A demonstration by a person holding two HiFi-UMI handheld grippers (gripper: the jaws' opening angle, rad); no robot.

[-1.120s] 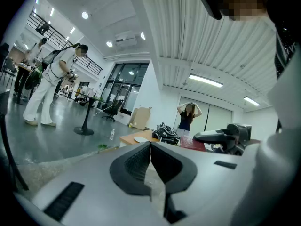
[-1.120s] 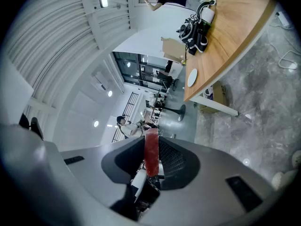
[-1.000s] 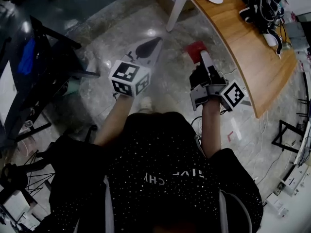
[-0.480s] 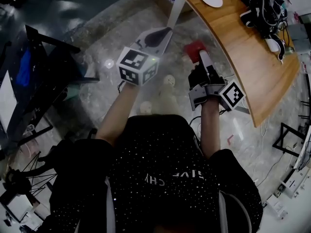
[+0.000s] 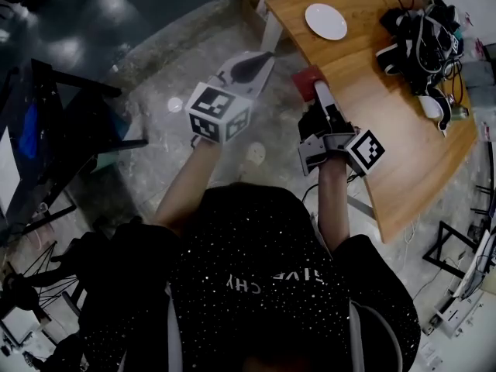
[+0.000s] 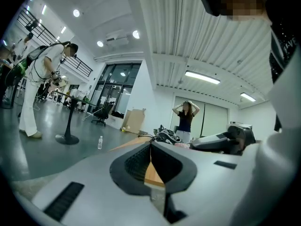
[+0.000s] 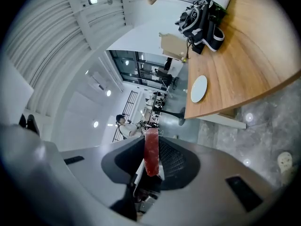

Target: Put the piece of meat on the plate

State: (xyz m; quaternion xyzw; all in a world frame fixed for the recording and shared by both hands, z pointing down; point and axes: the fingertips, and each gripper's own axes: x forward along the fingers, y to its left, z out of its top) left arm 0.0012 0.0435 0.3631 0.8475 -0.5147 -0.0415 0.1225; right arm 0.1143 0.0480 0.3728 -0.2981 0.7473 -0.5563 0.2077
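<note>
Red meat [image 5: 308, 80] now nearer white plate [image 5: 325, 21]

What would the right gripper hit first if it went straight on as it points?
Probably nothing: the right gripper, shut on the meat, aims just past the edge of the wooden table into open room. The plate sits off to the side. Depth is unclear.
</note>
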